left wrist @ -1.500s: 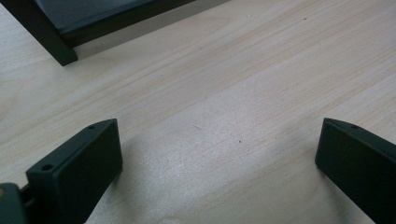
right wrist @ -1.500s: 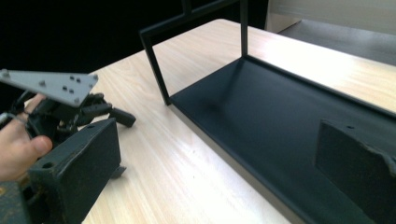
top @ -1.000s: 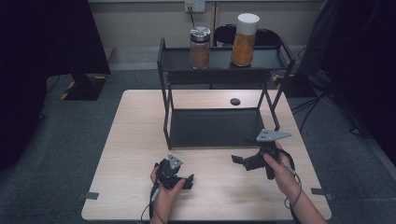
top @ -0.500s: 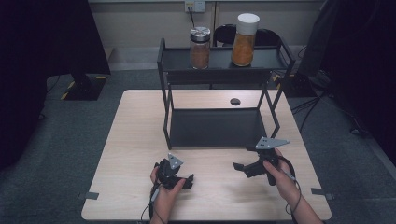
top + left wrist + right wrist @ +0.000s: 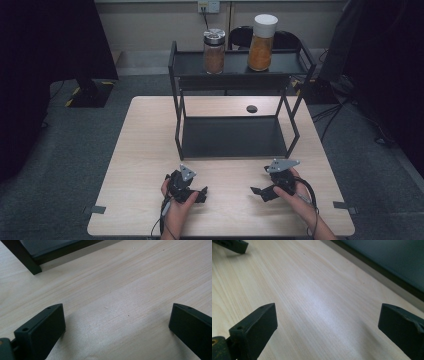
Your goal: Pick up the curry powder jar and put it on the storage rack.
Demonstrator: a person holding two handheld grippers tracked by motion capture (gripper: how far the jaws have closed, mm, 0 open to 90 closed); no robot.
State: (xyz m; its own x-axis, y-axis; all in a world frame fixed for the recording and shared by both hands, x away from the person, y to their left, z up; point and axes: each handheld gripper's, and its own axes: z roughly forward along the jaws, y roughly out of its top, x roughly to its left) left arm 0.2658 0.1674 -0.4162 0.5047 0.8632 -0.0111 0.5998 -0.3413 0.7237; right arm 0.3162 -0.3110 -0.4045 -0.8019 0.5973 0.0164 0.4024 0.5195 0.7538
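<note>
High view puts the left gripper [image 5: 196, 194] low over the near part of the wooden table [image 5: 145, 150], with the right gripper [image 5: 262, 192] opposite it and both well short of the black two-tier rack [image 5: 232, 137]. Starting at the left, the main risk I judge is a clipped rack: in the left gripper view the rack's foot [image 5: 33, 268] sits just beyond and left of the left-hand finger [image 5: 41, 330], so a forward reach with the jaws this wide could catch that post and shove the whole frame. That matters because the brown-filled jar [image 5: 214, 51] and the taller orange-filled jar [image 5: 261, 43] stand on the top shelf, far beyond and above both sets of fingers, and a jolt could topple them. The left gripper's jaws stand wide apart over bare wood, holding nothing and touching nothing I can see. Moving right, the right gripper's fingers [image 5: 254, 330] are likewise spread wide and empty, hovering close over the tabletop; the lower shelf's edge [image 5: 372, 263] runs ahead and to the right of them. The second hazard here is the two grippers meeting: a tip of the left gripper lies ahead and left of the right one's fingers, so an inward sweep could knock them together.
</note>
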